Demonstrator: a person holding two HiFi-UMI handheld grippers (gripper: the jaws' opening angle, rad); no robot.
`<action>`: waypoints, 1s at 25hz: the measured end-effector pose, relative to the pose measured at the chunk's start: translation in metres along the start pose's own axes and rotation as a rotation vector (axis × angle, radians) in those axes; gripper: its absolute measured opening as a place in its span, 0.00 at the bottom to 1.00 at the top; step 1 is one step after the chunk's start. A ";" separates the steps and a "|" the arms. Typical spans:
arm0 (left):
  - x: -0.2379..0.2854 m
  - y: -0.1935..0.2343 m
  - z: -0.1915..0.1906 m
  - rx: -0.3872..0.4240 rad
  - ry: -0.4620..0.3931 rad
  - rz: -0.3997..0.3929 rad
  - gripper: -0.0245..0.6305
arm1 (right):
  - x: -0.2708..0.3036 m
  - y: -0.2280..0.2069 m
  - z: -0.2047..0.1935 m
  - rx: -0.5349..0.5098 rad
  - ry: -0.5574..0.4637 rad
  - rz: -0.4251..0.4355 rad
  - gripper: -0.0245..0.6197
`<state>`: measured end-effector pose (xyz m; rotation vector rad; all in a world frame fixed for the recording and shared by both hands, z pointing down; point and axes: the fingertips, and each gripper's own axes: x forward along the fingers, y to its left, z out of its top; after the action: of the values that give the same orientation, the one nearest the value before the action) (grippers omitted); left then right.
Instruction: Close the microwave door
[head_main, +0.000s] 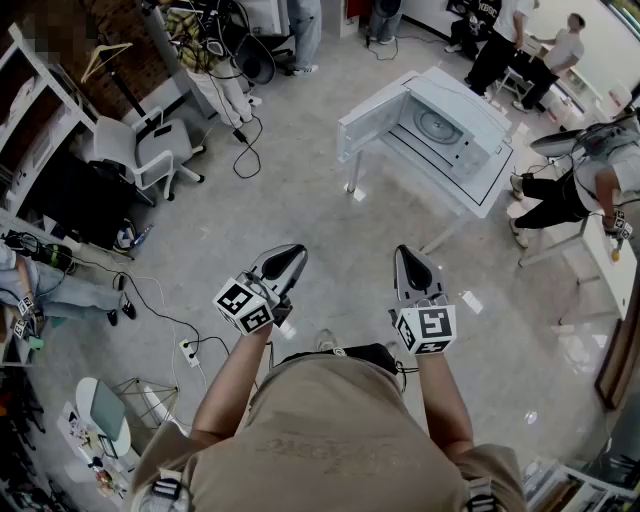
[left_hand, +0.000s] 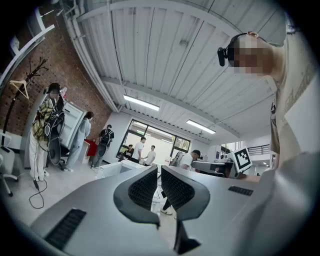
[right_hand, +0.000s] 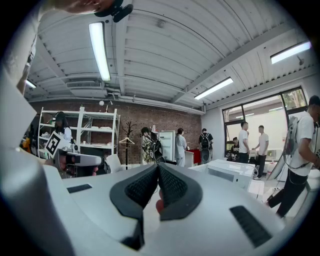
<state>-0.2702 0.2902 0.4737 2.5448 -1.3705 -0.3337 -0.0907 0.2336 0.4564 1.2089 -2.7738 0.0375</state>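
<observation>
I am holding my left gripper (head_main: 288, 262) and right gripper (head_main: 410, 265) pinched together, empty, with the microwave (head_main: 455, 130) well ahead of them, risking slamming its open door (head_main: 372, 125) so it rebounds.

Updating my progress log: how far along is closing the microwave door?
Done: nothing; the door of the microwave stands wide open. In hand: nothing; left gripper and right gripper are shut, far from it. Left: approach, push the door closed.
</observation>
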 end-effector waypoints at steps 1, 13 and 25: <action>0.000 0.000 0.000 -0.001 -0.004 0.002 0.05 | 0.000 0.000 -0.001 -0.001 0.003 0.002 0.05; -0.005 0.007 0.001 -0.005 -0.004 0.010 0.05 | 0.014 0.019 -0.019 0.092 0.077 0.131 0.09; -0.001 -0.005 0.002 -0.008 -0.017 0.022 0.07 | 0.004 0.025 -0.013 0.163 0.038 0.241 0.23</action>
<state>-0.2672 0.2933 0.4706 2.5241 -1.3994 -0.3569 -0.1106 0.2485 0.4707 0.8861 -2.9128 0.3102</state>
